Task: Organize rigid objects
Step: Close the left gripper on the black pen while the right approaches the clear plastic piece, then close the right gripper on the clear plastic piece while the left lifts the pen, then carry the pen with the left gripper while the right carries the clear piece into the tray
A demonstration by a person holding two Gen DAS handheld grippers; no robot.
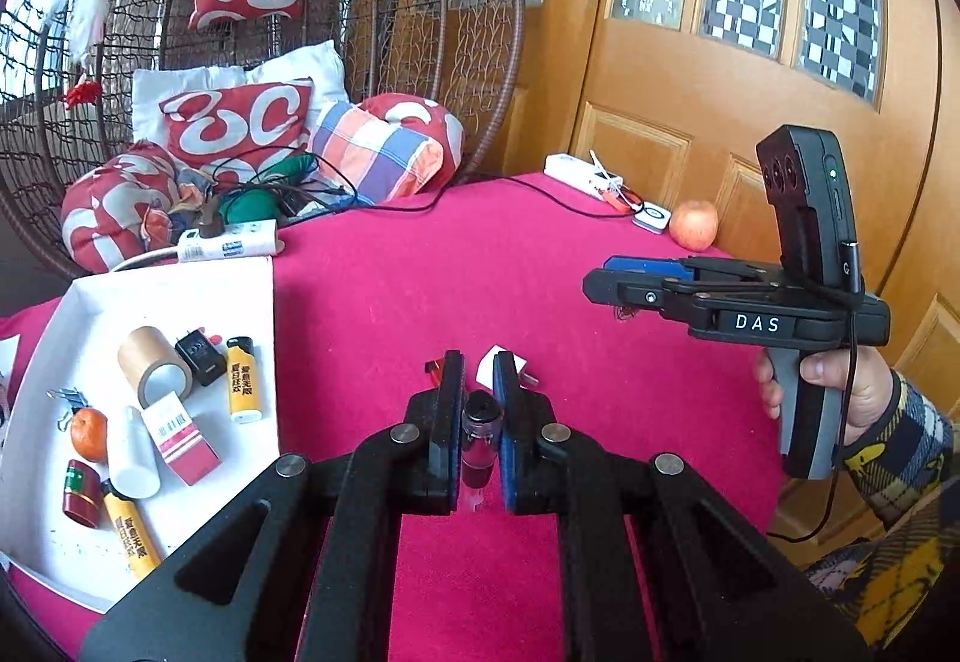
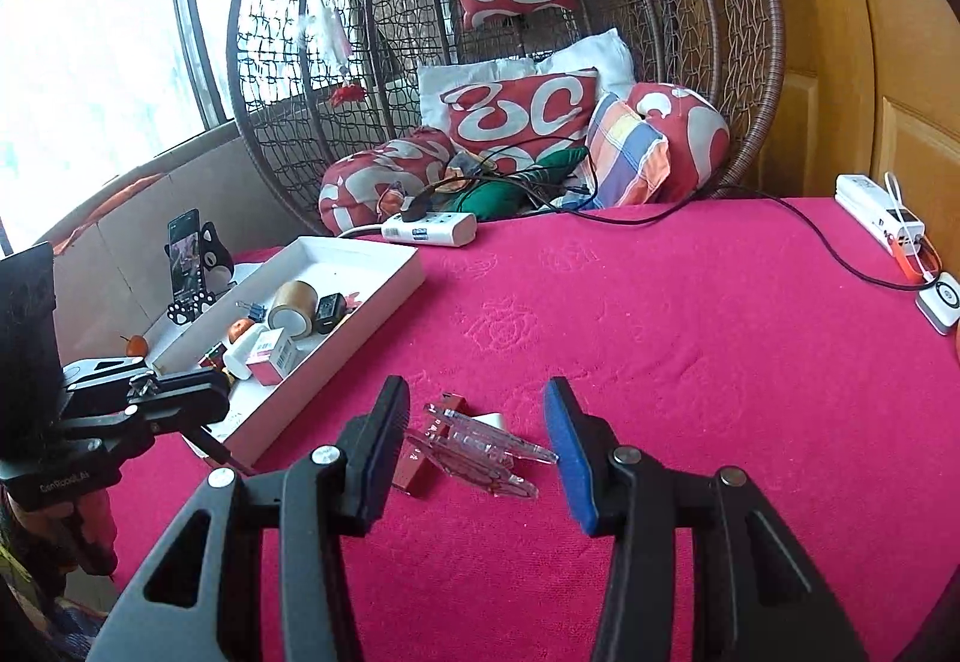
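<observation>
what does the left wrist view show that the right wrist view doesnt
Only the left wrist view shows the small clear vial clamped between the left gripper fingers, the apple by the wooden door, and both yellow lighters in the tray.

Only the right wrist view shows the open right gripper hovering over clear plastic pieces on the cloth, plus a phone on a cat stand.

Both show the white tray, the tape roll, the power strip and the wicker chair.
</observation>
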